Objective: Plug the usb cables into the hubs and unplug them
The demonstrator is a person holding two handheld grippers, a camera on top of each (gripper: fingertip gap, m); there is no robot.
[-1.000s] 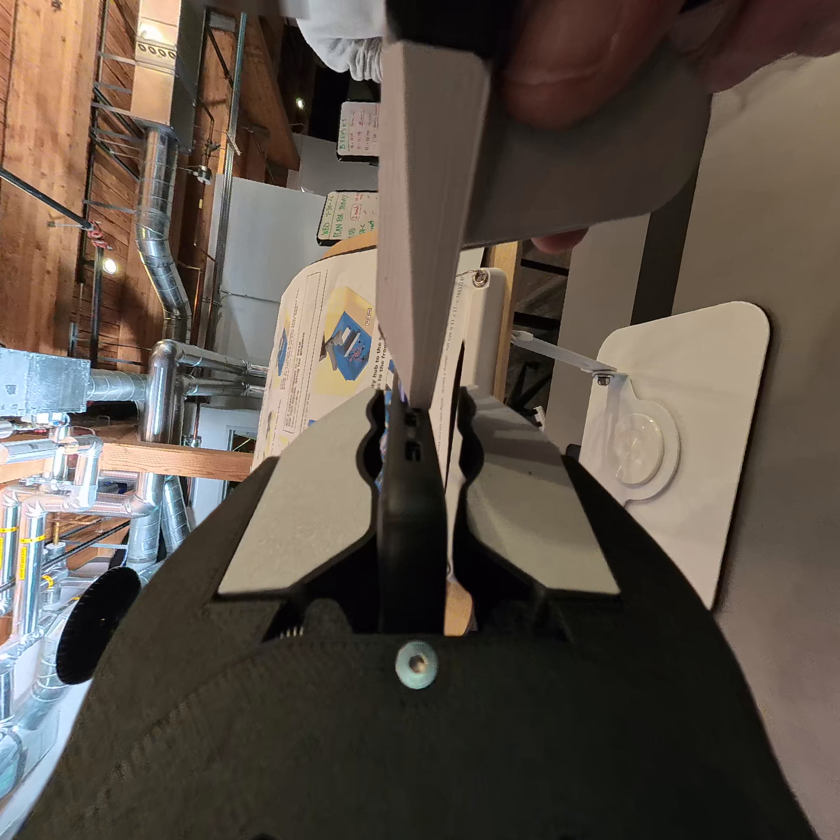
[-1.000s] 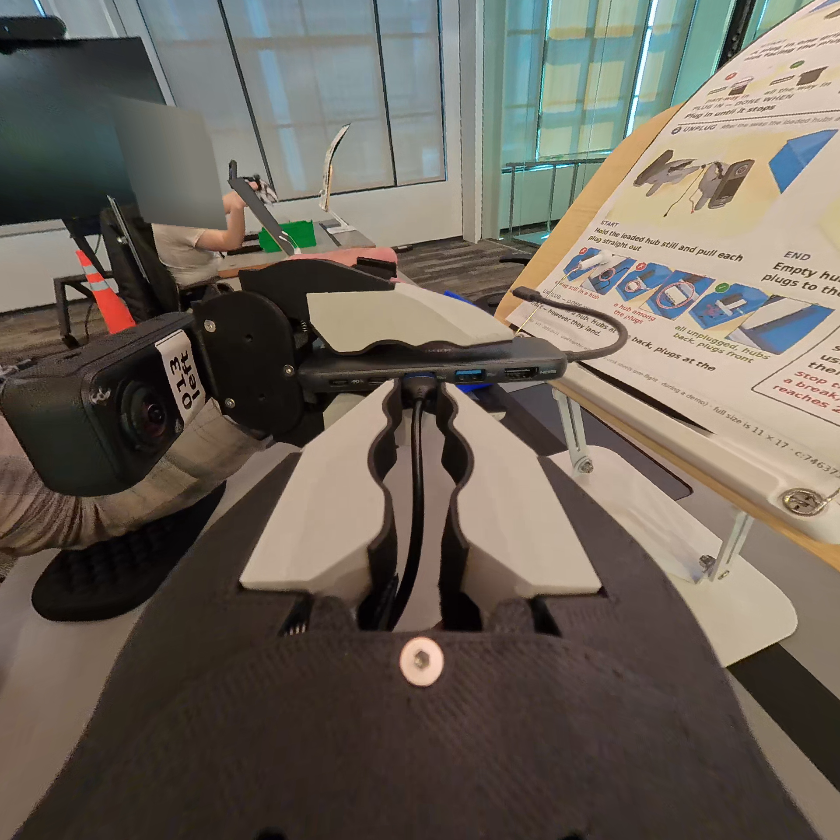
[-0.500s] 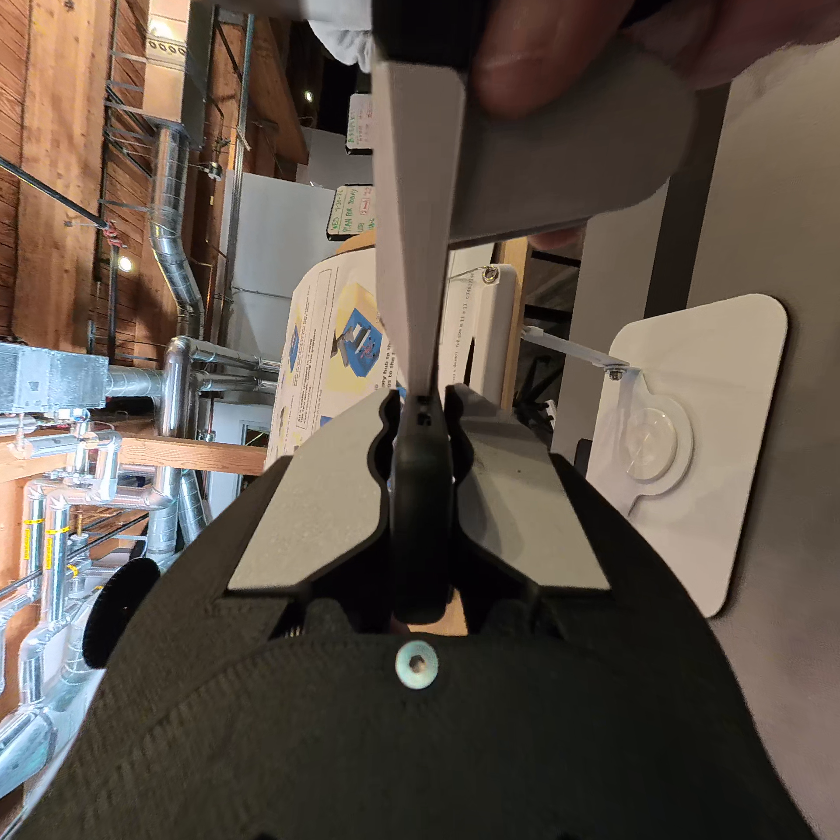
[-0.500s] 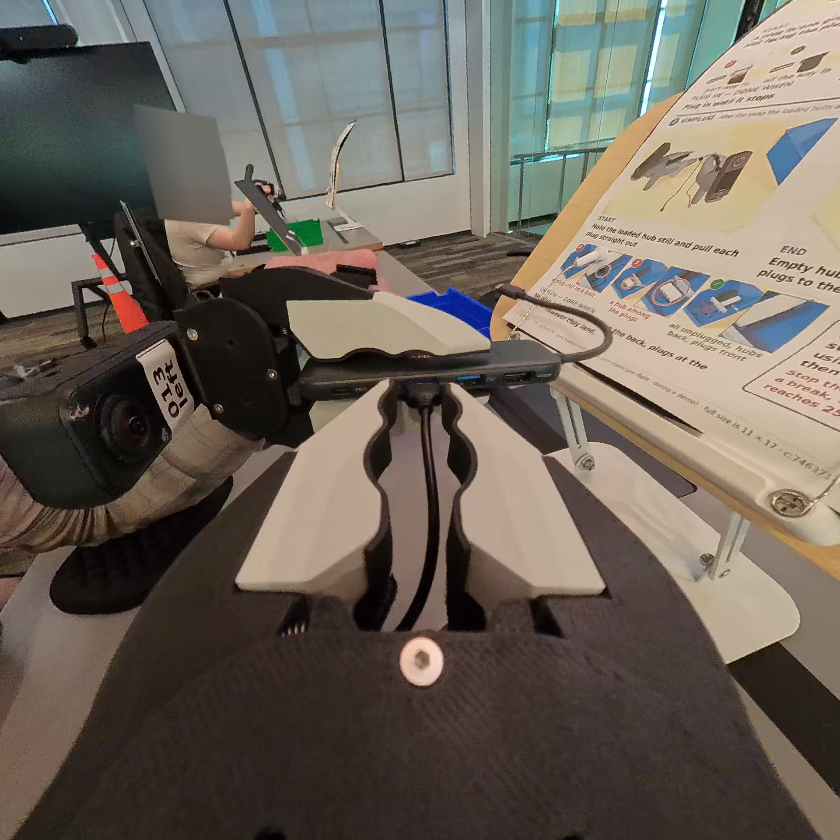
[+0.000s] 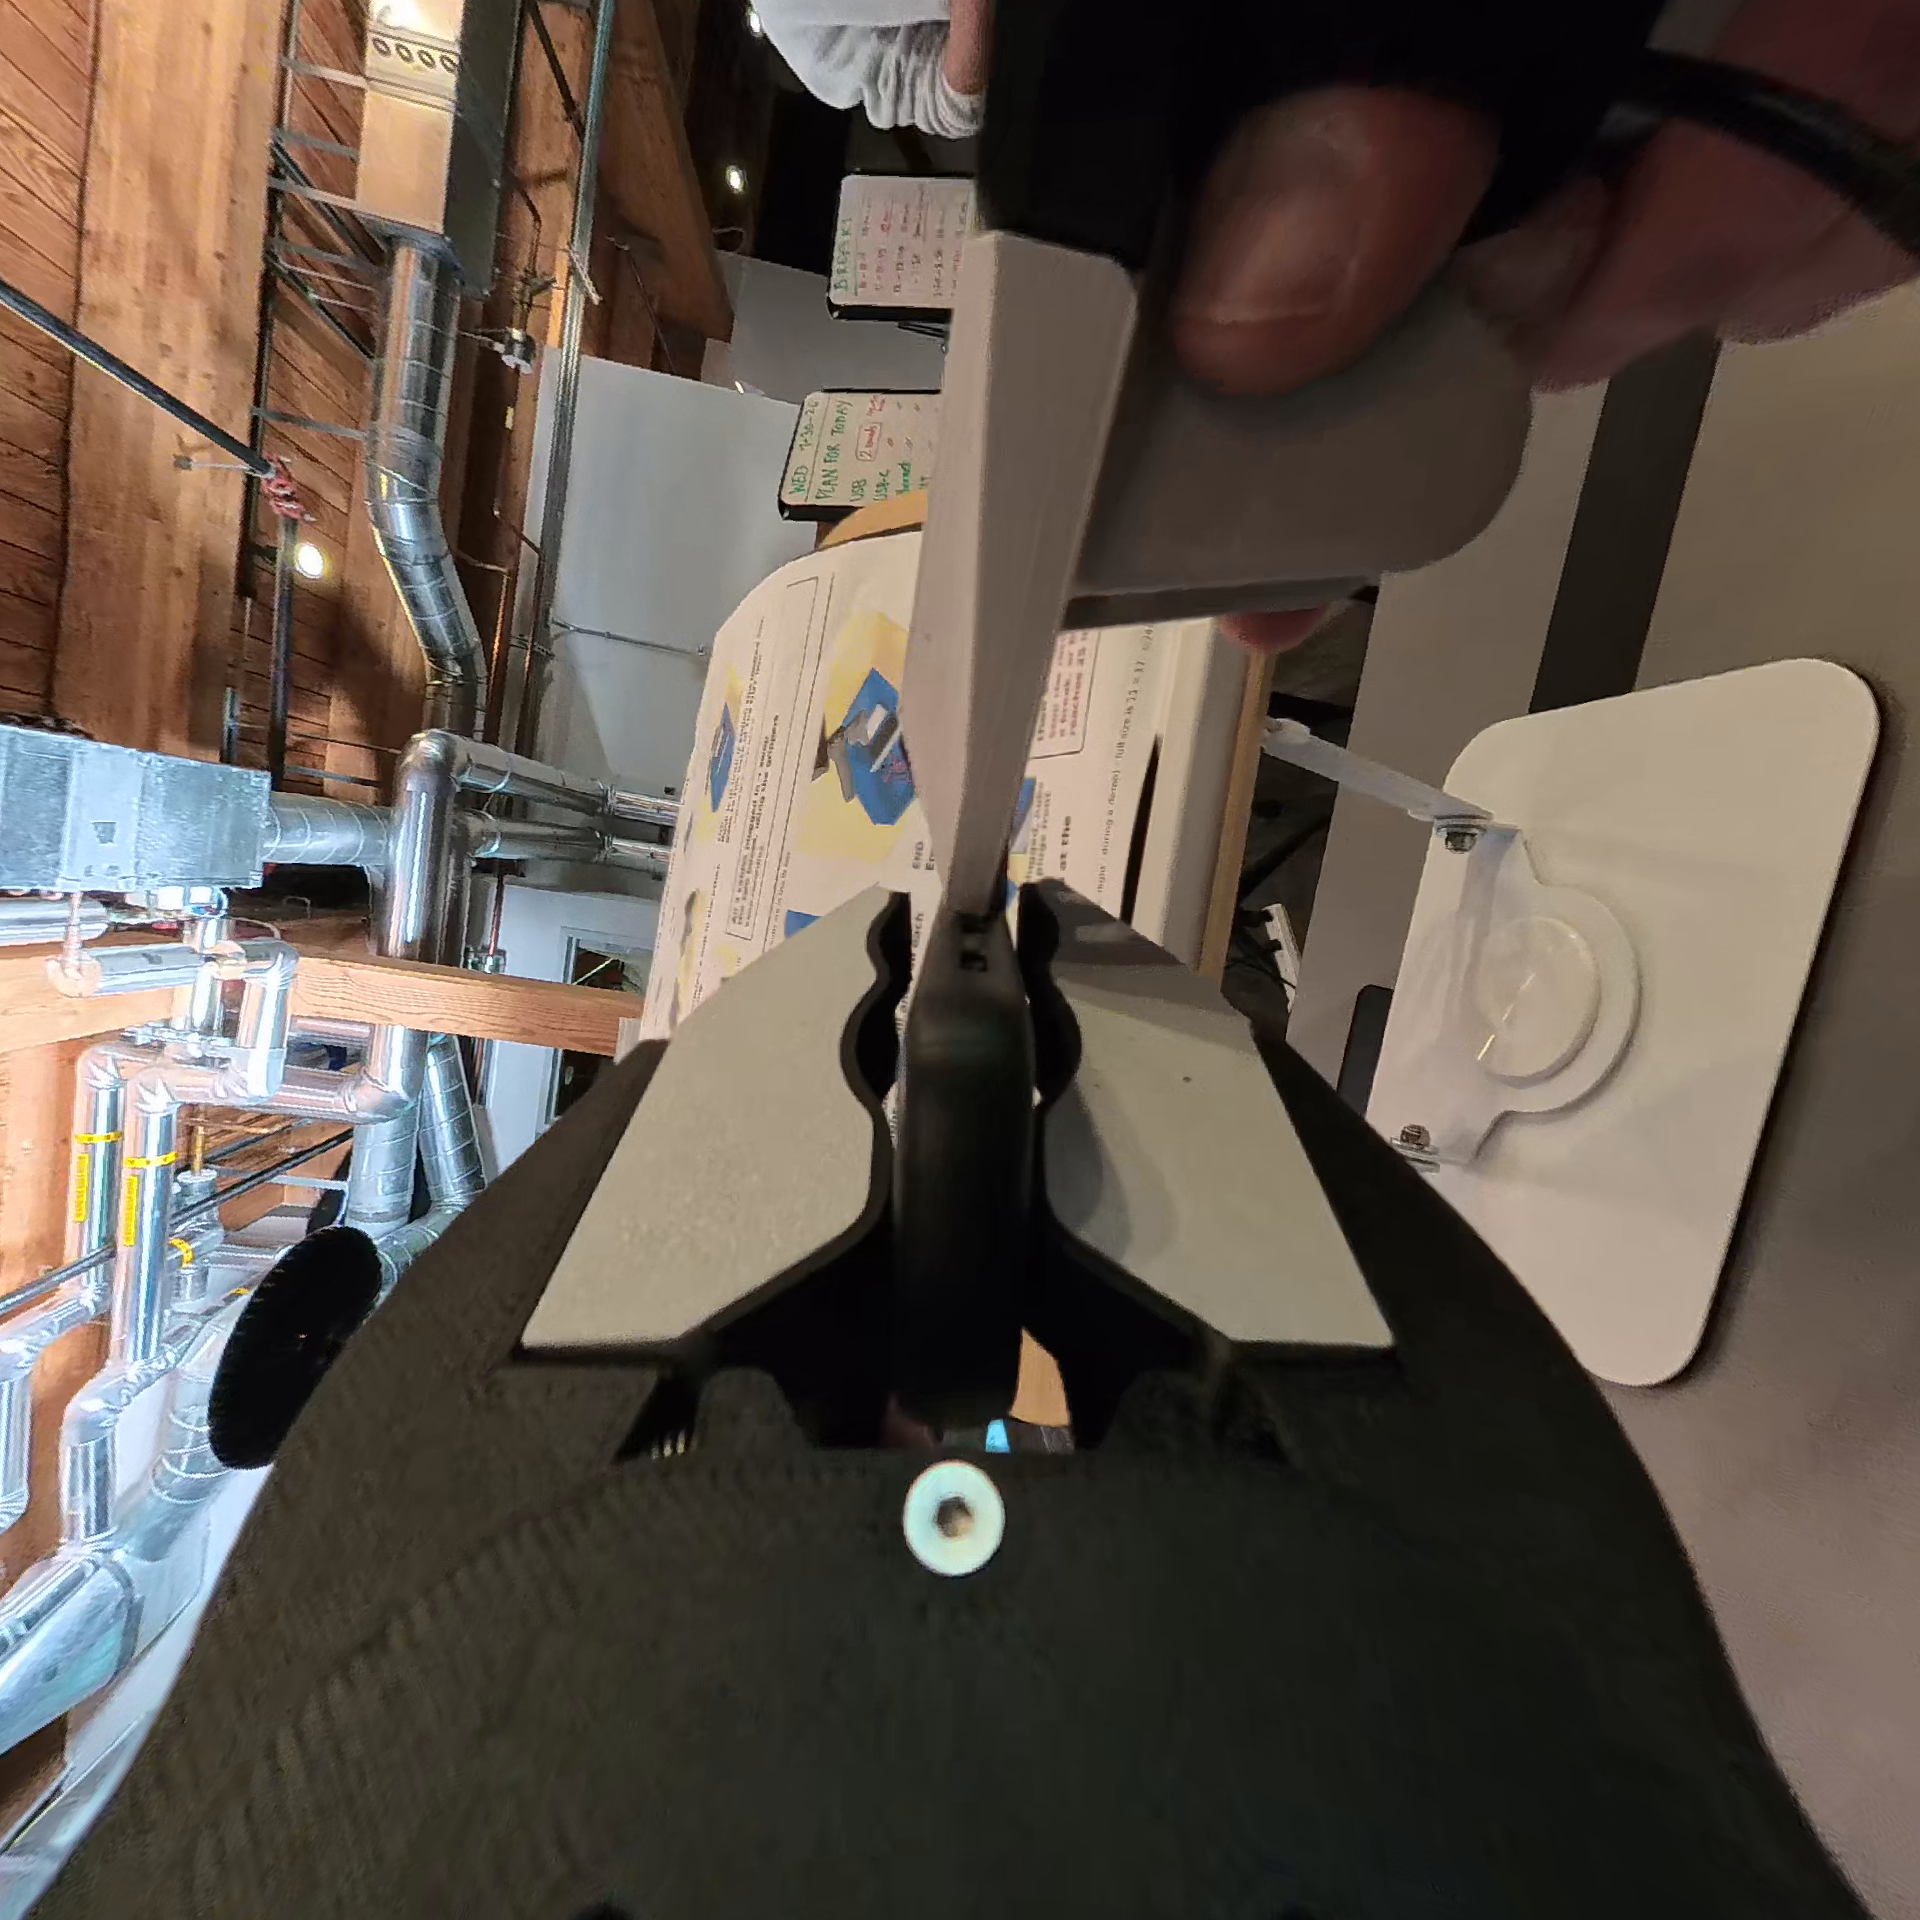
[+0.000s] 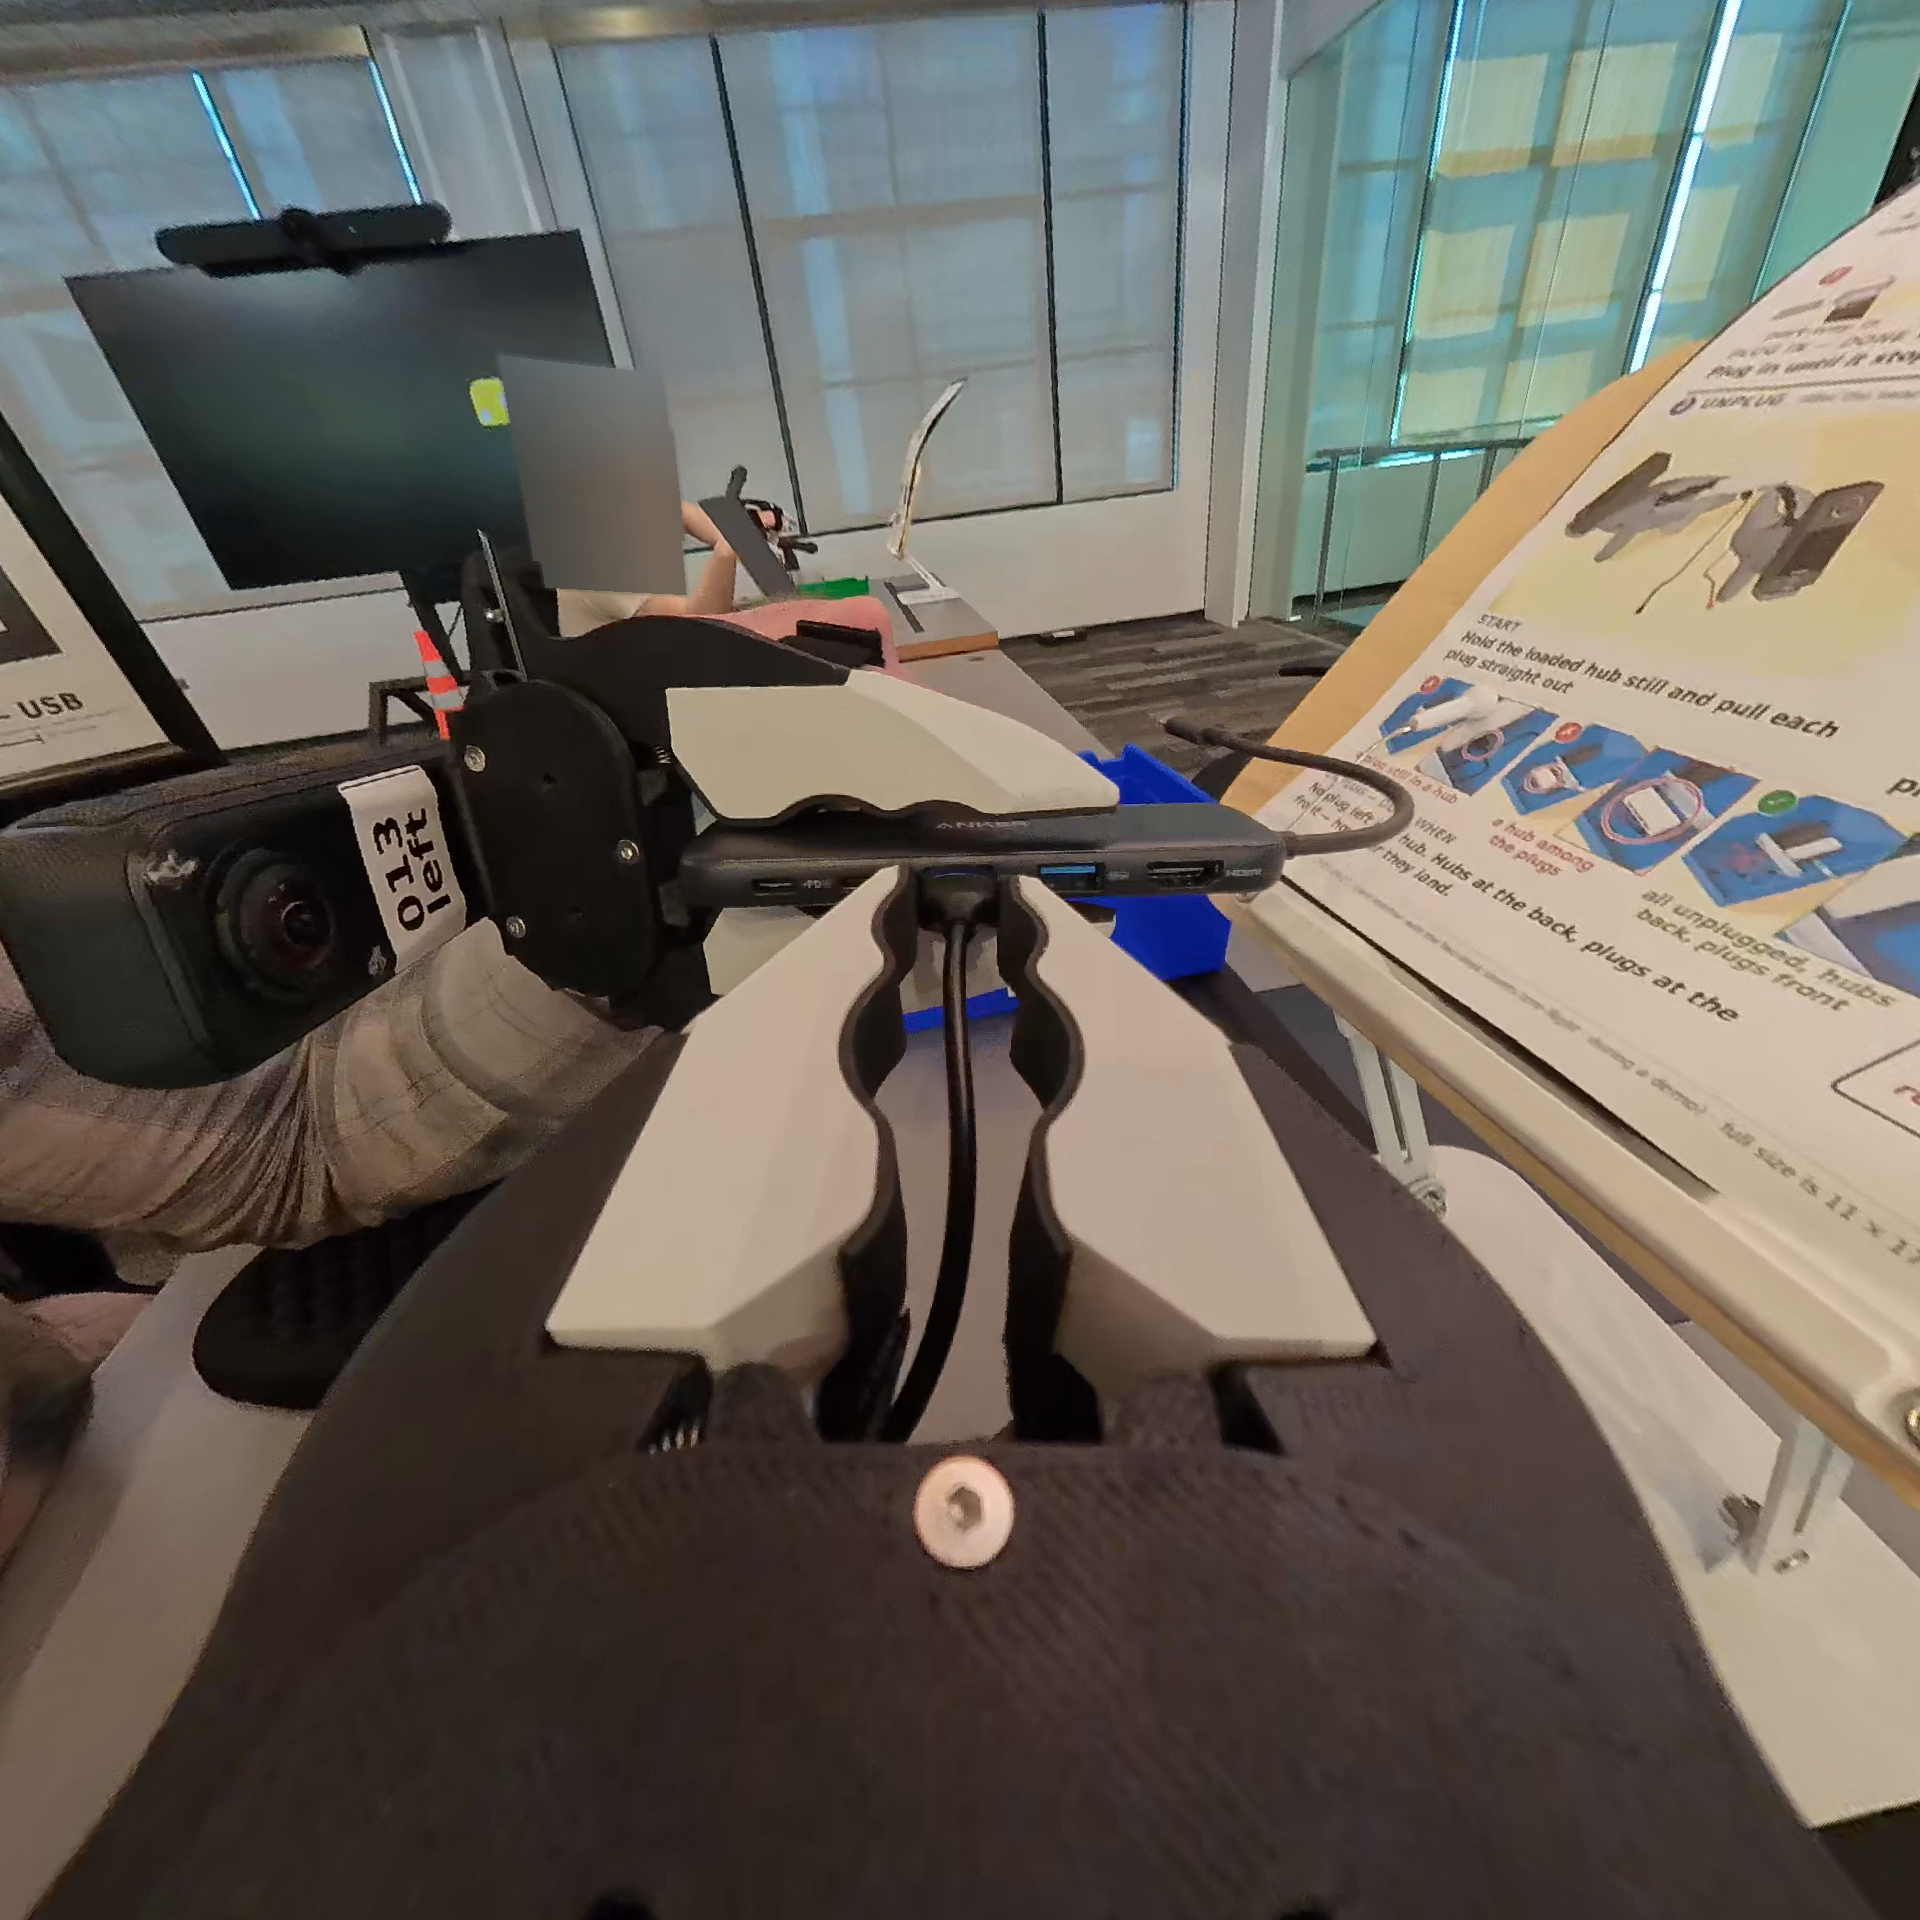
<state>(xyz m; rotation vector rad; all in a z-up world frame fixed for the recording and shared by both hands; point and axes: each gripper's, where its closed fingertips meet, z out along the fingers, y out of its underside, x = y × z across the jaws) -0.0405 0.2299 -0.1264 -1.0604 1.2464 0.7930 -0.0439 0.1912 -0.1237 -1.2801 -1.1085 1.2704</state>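
A dark slim hub [image 6: 1039,844] is held level in my left gripper [image 6: 1101,847], which comes in from the left with its upper finger [image 6: 883,748] on top of the hub. In the left wrist view the hub [image 5: 966,1091] shows edge-on, clamped in my left gripper [image 5: 961,914]. My right gripper [image 6: 958,899] is shut on a black USB plug [image 6: 954,891] seated in a port on the hub's front edge. The plug's cable [image 6: 951,1143] runs back between my fingers. The right gripper's fingers [image 5: 987,623] reach down to the hub in the left wrist view.
A tilted instruction board [image 6: 1610,831] on a white stand base [image 5: 1662,987] stands close on the right. A blue bin [image 6: 1164,925] sits behind the hub. The hub's own cable [image 6: 1371,800] loops toward the board. A person works at a far table beside a black screen [image 6: 343,416]. Left and right tips are no more than a few centimetres apart.
The left jaws have closed tighter on the hub. Both grippers shifted together, and the blue bin came into view. The plug stays at the hub's port.
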